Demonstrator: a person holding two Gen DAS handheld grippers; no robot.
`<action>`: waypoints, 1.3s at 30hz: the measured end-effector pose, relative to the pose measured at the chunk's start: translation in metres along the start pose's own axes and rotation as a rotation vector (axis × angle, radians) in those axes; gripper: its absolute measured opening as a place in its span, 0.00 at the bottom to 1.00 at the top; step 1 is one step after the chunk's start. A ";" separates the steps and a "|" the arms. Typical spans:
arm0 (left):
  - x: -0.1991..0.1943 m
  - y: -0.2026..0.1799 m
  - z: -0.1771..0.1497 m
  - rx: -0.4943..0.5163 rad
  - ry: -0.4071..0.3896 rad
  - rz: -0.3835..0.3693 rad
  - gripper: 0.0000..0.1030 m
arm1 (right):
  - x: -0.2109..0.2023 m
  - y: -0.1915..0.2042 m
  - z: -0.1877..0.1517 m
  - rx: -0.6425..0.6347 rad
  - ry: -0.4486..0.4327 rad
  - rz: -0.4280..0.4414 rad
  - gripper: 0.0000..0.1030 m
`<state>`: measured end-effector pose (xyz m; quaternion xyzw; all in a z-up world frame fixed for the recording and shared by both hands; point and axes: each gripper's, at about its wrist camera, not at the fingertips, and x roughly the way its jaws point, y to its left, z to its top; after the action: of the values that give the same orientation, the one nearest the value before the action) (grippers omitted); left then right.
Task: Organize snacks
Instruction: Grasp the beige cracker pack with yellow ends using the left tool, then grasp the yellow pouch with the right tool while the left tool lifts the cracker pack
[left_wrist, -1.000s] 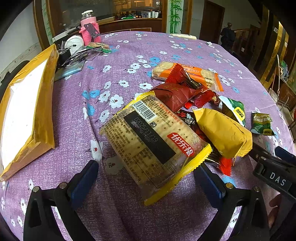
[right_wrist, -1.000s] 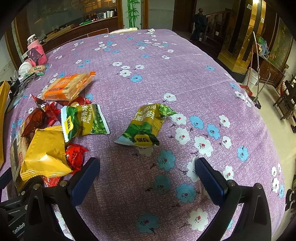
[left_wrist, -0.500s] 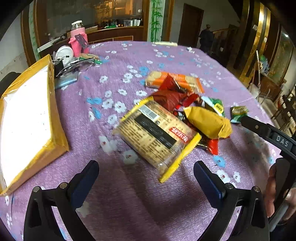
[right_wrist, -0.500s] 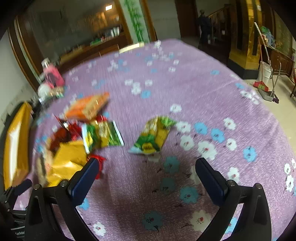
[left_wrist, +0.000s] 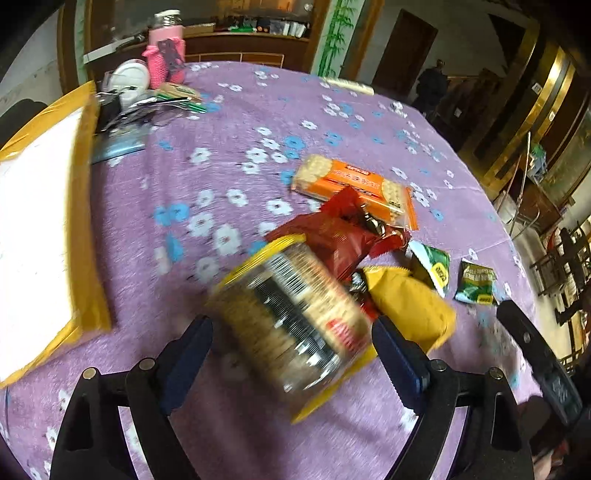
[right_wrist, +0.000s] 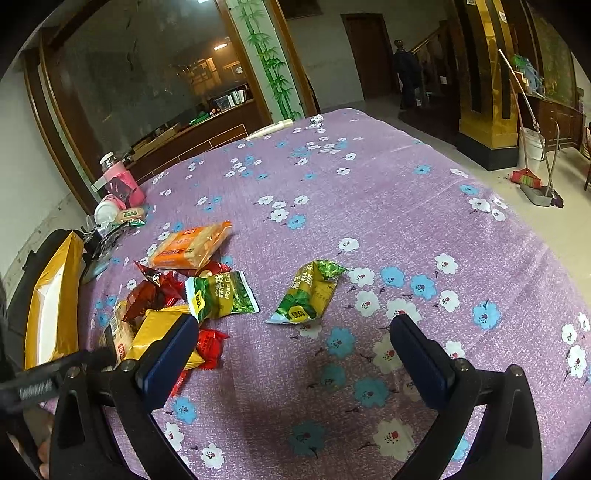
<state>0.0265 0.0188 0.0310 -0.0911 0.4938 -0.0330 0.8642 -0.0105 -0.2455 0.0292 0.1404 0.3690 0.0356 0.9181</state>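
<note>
Between the blue pads of the left gripper (left_wrist: 291, 345), whose jaws have just been closing, sits the cracker pack (left_wrist: 291, 321), bracketed for pickup from the snack pile on the tabletop (left_wrist: 236, 122), while the right gripper (right_wrist: 291, 356) hangs spread and empty.

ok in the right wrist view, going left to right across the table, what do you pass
yellow box → yellow snack bag → green pea bag → second green pea bag, lying alone → bare flowered tablecloth
</note>
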 end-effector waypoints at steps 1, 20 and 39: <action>0.005 -0.005 0.004 0.007 0.004 0.035 0.88 | 0.000 -0.001 0.000 0.007 -0.002 0.004 1.00; 0.016 -0.017 -0.020 0.267 -0.051 0.091 0.83 | -0.005 -0.016 0.001 0.078 -0.011 0.035 1.00; -0.016 0.029 -0.005 0.077 -0.234 -0.051 0.77 | 0.021 0.088 -0.001 -0.265 0.223 0.098 0.77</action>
<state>0.0132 0.0494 0.0360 -0.0736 0.3853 -0.0629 0.9177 0.0068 -0.1573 0.0396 0.0313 0.4534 0.1438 0.8791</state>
